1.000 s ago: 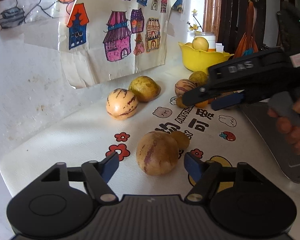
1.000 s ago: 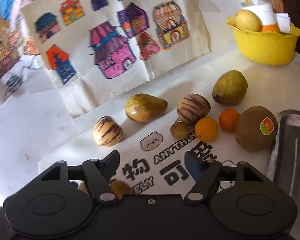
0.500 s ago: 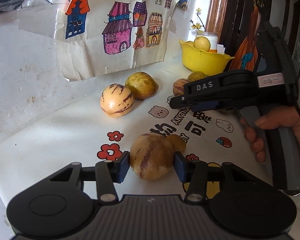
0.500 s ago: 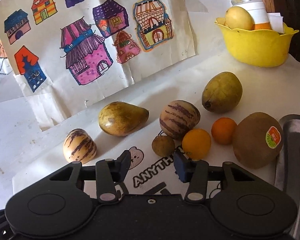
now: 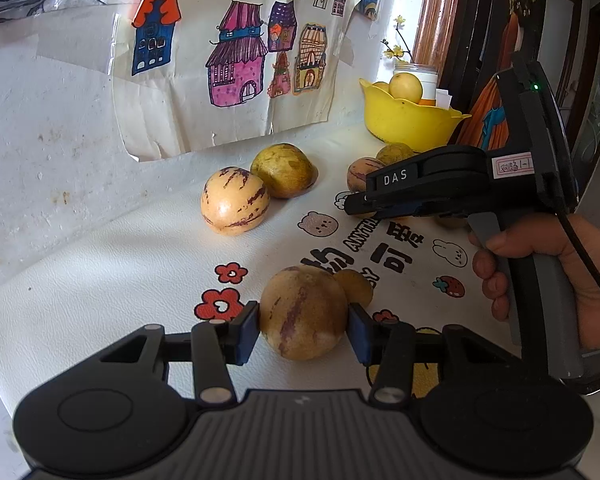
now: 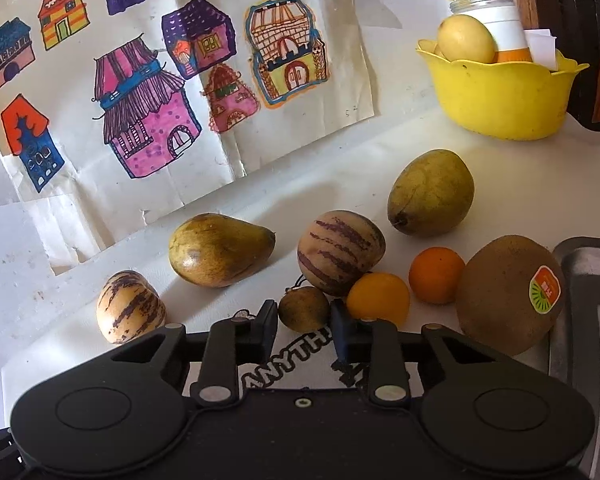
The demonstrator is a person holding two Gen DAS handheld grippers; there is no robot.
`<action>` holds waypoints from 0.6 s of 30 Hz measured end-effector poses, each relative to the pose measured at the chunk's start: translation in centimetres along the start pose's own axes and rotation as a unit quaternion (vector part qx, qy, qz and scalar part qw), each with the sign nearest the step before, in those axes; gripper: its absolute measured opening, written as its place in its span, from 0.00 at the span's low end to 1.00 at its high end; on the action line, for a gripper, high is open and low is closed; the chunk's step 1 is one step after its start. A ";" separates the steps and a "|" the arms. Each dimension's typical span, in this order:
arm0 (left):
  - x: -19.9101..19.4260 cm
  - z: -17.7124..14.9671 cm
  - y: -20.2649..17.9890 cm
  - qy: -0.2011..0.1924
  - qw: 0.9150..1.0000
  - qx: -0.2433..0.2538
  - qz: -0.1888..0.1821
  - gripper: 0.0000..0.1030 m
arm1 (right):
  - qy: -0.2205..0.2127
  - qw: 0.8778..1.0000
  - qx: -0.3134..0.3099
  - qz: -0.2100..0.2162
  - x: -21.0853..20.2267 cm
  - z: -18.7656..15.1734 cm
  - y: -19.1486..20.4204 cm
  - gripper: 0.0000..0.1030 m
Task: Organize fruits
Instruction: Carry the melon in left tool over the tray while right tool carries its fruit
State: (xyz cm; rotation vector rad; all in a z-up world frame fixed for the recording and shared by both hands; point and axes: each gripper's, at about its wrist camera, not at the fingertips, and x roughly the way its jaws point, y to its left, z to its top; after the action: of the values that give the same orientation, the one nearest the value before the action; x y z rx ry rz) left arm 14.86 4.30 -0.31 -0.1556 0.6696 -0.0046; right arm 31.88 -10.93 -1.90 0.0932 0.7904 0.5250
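Left wrist view: left tool (image 5: 303, 328) clamps tan purple-streaked round melon (image 5: 302, 312) mid-worktop (image 5: 100, 280).
Right tool (image 6: 304, 326) pinches small brown round fruit (image 6: 303, 307); smooth skins may slip, nudging neighbouring orange citrus (image 6: 378, 299).

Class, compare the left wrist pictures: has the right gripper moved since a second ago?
Yes. The right gripper has come down and nearer, its tip now lower against the yellow bowl.

Tan oval melon with faint purple streaks (image 5: 302, 316), resting on the white printed cloth, pinched on both sides by blue pads. Small dull-brown round fruit (image 6: 304, 308), on the cloth just beside a glossy yellow-orange citrus (image 6: 378, 299), hemmed between two blue pads. Purple-striped round melon (image 6: 340, 258) just behind both, touching the citrus.
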 end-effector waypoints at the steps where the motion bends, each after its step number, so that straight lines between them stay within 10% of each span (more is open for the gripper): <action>1: 0.0 0.0 0.0 0.000 1.000 0.000 0.001 0.49 | 0.002 1.000 0.000 0.003 -0.1 0.0 0.0 0.30; 18: -1.6 -0.4 -1.3 0.005 1.000 -0.007 -0.019 0.47 | 0.026 0.997 -0.017 0.067 -7.4 -3.0 0.2 0.29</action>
State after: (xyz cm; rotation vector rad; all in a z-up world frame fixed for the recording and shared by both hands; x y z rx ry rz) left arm 13.42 3.02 0.52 -0.1829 0.6769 -0.0375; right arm 25.35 -14.67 0.90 0.1014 0.8299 0.6695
